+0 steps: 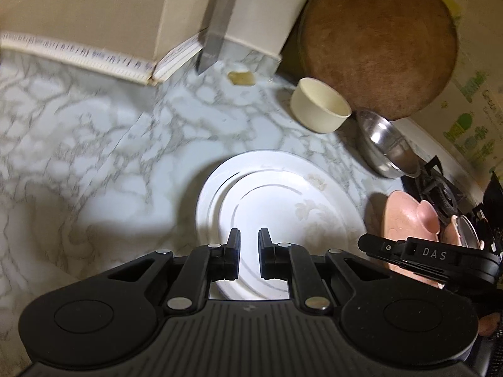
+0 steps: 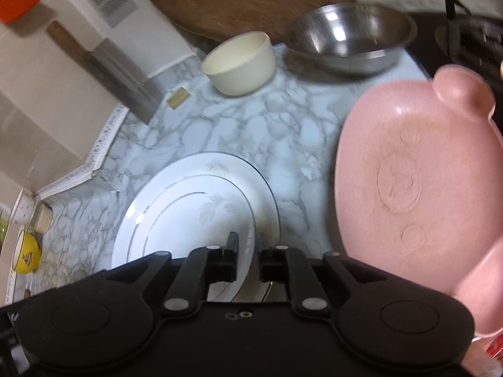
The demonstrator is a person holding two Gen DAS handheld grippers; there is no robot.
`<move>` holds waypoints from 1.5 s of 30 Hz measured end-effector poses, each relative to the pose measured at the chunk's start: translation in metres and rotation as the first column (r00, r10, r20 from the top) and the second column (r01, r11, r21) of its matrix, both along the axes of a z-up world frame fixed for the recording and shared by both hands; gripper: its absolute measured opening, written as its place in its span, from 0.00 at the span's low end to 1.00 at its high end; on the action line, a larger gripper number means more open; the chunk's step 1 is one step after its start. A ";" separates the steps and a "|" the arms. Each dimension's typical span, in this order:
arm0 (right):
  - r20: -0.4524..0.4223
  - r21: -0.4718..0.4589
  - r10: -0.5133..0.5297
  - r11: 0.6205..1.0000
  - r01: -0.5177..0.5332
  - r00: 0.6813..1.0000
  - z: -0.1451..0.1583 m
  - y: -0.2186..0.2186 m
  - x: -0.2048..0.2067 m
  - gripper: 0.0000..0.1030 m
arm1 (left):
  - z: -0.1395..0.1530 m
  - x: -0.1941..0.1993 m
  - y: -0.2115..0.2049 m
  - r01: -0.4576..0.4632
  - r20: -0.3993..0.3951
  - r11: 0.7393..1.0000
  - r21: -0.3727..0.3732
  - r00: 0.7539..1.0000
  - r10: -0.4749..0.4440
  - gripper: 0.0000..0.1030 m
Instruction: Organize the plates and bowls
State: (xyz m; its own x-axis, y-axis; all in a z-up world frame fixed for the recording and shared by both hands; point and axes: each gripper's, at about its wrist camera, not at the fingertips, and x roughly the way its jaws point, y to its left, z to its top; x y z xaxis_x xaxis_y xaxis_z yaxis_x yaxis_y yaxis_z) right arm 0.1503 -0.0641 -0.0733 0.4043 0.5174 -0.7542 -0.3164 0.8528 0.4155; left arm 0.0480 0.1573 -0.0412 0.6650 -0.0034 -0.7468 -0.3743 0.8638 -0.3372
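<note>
Where the left wrist view looks down, the left gripper's (image 1: 251, 235) fingers are seen almost closed over the near rim of two stacked round white porcelain plates (image 1: 283, 194) on the grey-veined marble counter (image 1: 94, 125). In the right wrist view, the plates' (image 2: 188, 207) right rim is seen between the right gripper's (image 2: 248, 242) narrowly parted fingers; whether it is pinched cannot be told. A pink moulded plastic plate (image 2: 408, 188) is seen to the right.

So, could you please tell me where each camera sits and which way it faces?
Left wrist: on the left gripper, facing forward and down at the white plates on the marble counter; its fingers show.
Right wrist: on the right gripper, facing down at the same plates, pink plate beside; its fingers show.
Shared: plates, cream bowl, steel bowl.
</note>
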 end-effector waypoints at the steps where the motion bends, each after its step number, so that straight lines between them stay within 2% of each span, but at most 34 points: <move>1: 0.017 -0.004 0.009 1.000 -0.009 1.000 0.005 0.000 -0.002 0.16 | 0.003 0.001 -0.002 0.007 0.007 1.000 0.011 1.000 -0.007 0.11; 9: 0.142 -0.045 0.046 0.998 -0.040 0.989 0.034 -0.005 -0.024 0.28 | 0.022 0.007 -0.021 0.050 0.057 0.992 0.114 0.997 -0.057 0.11; 13: 0.200 -0.060 0.051 0.997 -0.039 0.978 0.047 -0.010 -0.032 0.31 | 0.028 0.014 -0.031 0.089 0.078 0.988 0.128 0.992 -0.099 0.11; 15: 0.225 -0.066 0.046 0.997 -0.031 0.973 0.051 -0.015 -0.035 0.36 | 0.030 0.018 -0.036 0.111 0.084 0.986 0.124 0.989 -0.122 0.13; 18: 0.247 -0.076 0.027 0.997 -0.008 0.969 0.054 -0.024 -0.039 0.42 | 0.031 0.024 -0.046 0.140 0.097 0.983 0.118 0.984 -0.152 0.27; 20: 0.249 -0.077 0.012 0.997 0.008 0.968 0.056 -0.032 -0.040 0.44 | 0.033 0.027 -0.053 0.154 0.110 0.980 0.122 0.980 -0.168 0.45; 23: 0.259 -0.078 -0.014 0.996 0.036 0.966 0.058 -0.046 -0.042 0.45 | 0.035 0.033 -0.062 0.172 0.127 0.977 0.124 0.974 -0.187 0.62; 25: 0.274 -0.085 -0.036 0.995 0.061 0.961 0.060 -0.056 -0.043 0.50 | 0.037 0.040 -0.069 0.197 0.130 0.972 0.131 0.968 -0.214 0.63; 32: 0.325 -0.115 -0.101 0.983 0.145 0.940 0.065 -0.093 -0.047 0.78 | 0.035 0.062 -0.099 0.285 0.115 0.944 0.169 0.945 -0.306 0.69; 36: 0.347 -0.138 -0.120 0.974 0.177 0.930 0.064 -0.106 -0.047 0.88 | 0.034 0.073 -0.117 0.329 0.099 0.925 0.189 0.931 -0.351 0.72; 37: 0.351 -0.140 -0.126 0.973 0.185 0.928 0.063 -0.109 -0.047 0.90 | 0.033 0.075 -0.121 0.334 0.097 0.922 0.196 0.929 -0.357 0.75; 42: 0.365 -0.142 -0.159 0.964 0.223 0.917 0.060 -0.125 -0.044 0.99 | 0.031 0.086 -0.140 0.359 0.087 0.904 0.232 0.918 -0.387 0.76; 45: 0.355 -0.150 -0.176 0.959 0.242 0.918 0.056 -0.133 -0.041 1.00 | 0.029 0.094 -0.150 0.380 0.072 0.890 0.250 0.910 -0.409 0.76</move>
State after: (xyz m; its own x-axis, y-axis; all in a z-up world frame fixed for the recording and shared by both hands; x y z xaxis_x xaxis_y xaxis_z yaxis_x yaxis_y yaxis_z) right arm 0.1093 -0.1971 -0.0175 0.7333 0.2557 -0.6300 -0.2142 0.9663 0.1428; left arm 0.1416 0.0074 -0.0126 0.7282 -0.1255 -0.6738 0.0442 0.9897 -0.1365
